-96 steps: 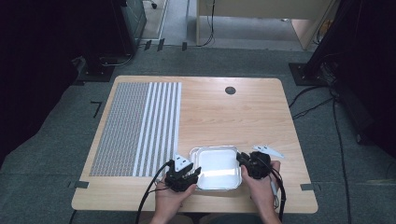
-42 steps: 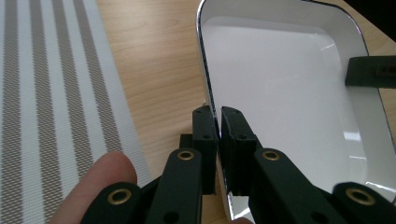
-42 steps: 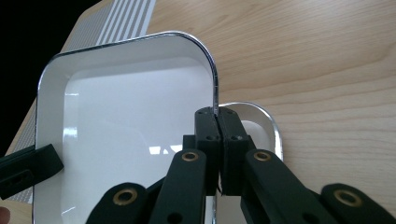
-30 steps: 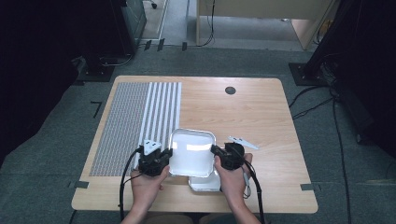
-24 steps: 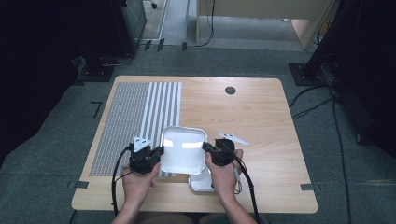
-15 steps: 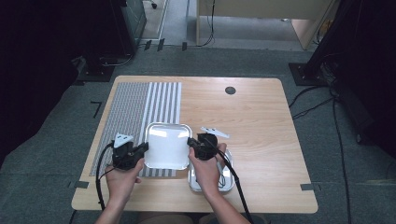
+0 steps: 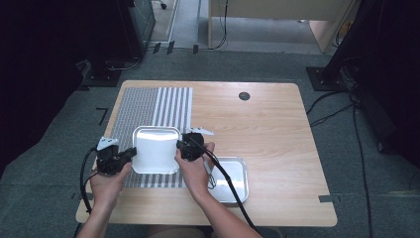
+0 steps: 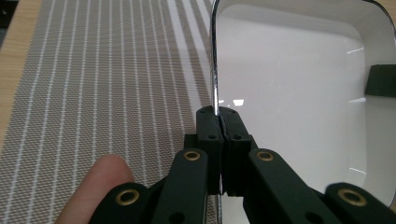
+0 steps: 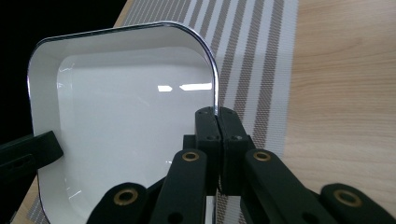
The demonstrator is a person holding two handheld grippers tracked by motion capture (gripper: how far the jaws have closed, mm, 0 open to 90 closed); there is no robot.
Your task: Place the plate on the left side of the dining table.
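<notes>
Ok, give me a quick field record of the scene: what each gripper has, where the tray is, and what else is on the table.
left gripper: shut on the white tray's left rim
right gripper: shut on its right rim
white tray: held between both grippers, over the striped mat
second tray: on bare wood, right of the mat
table: wooden, dark round spot near the far edge

**Wooden table and what lies on it**

The light wooden rectangular table [image 7: 277, 134] carries a grey-and-white striped woven placemat [image 7: 148, 106] on its left half, a shiny rectangular metal tray [image 7: 233, 181] near the front edge, and a small dark round grommet [image 7: 244, 95] at the back.
</notes>
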